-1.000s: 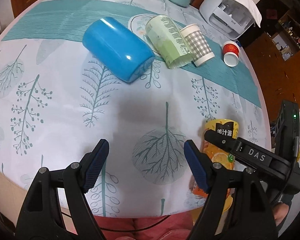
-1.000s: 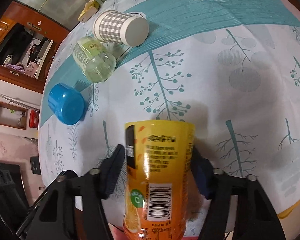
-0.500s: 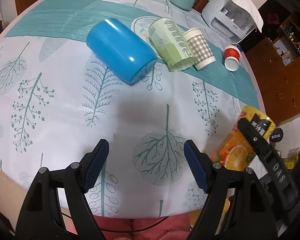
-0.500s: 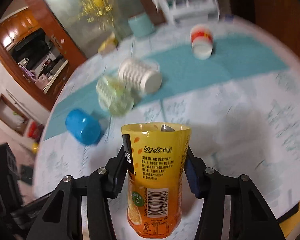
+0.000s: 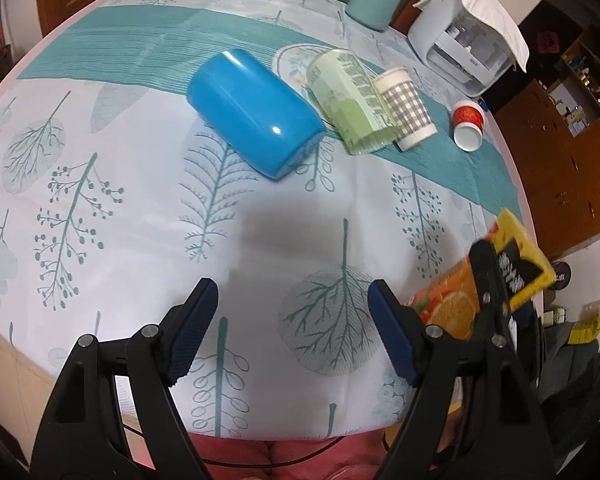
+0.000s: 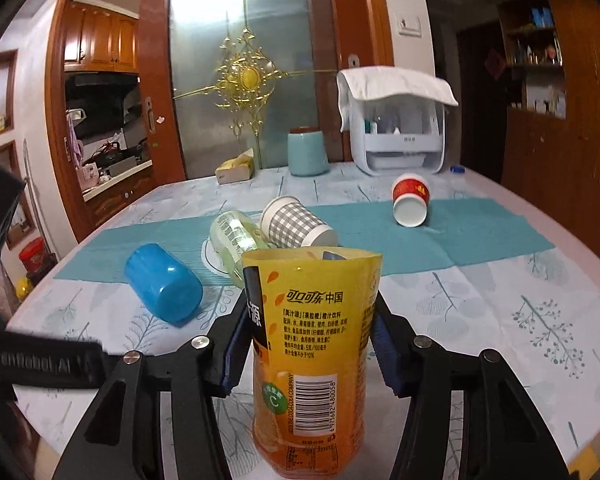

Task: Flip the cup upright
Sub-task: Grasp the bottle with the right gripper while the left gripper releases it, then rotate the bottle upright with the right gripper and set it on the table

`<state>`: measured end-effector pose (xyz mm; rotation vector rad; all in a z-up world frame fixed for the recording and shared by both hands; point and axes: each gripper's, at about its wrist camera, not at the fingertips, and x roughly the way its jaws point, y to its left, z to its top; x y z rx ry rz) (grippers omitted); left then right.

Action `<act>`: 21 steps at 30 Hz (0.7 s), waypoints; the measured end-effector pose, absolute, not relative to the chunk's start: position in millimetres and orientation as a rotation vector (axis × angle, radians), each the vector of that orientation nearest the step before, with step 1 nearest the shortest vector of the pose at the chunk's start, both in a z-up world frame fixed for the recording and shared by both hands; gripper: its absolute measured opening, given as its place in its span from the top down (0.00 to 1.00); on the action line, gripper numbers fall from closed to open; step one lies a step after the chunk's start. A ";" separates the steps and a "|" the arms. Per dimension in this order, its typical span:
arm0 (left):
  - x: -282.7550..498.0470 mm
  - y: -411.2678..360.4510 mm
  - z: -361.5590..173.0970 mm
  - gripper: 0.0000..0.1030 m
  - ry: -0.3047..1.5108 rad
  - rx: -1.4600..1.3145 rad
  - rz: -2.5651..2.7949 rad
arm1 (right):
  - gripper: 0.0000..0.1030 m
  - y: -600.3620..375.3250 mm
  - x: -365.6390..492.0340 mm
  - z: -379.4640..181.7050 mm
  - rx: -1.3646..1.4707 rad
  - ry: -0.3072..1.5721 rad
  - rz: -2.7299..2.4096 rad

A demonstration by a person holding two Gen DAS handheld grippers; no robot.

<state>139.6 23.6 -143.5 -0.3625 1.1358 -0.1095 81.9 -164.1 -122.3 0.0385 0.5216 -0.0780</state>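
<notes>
My right gripper (image 6: 308, 344) is shut on a yellow-orange juice-label cup (image 6: 310, 360) and holds it upright, mouth up, over the table's near edge. In the left wrist view the same cup (image 5: 480, 284) shows tilted at the right edge, with the right gripper's finger across it. My left gripper (image 5: 292, 332) is open and empty above the near part of the table. Other cups lie on their sides further back: a blue one (image 5: 252, 114), a pale green one (image 5: 350, 100), a grey checked paper one (image 5: 406, 108) and a small red-and-white one (image 5: 467, 124).
The round table (image 5: 100, 200) has a white cloth with tree prints and a teal band. At the far side stand a teal canister (image 6: 307, 152), a white appliance under a cloth (image 6: 396, 120) and a tissue box (image 6: 236, 168). Wooden cabinets stand to the right.
My right gripper has turned the juice-label cup from lying flat towards the table to upright, and the view has swung up to the room. The left gripper has stayed put.
</notes>
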 end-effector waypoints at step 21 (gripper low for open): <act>87.1 13.5 -98.7 0.24 1.065 -0.196 -0.057 | 0.13 -199.7 29.0 -139.0 0.215 0.811 0.026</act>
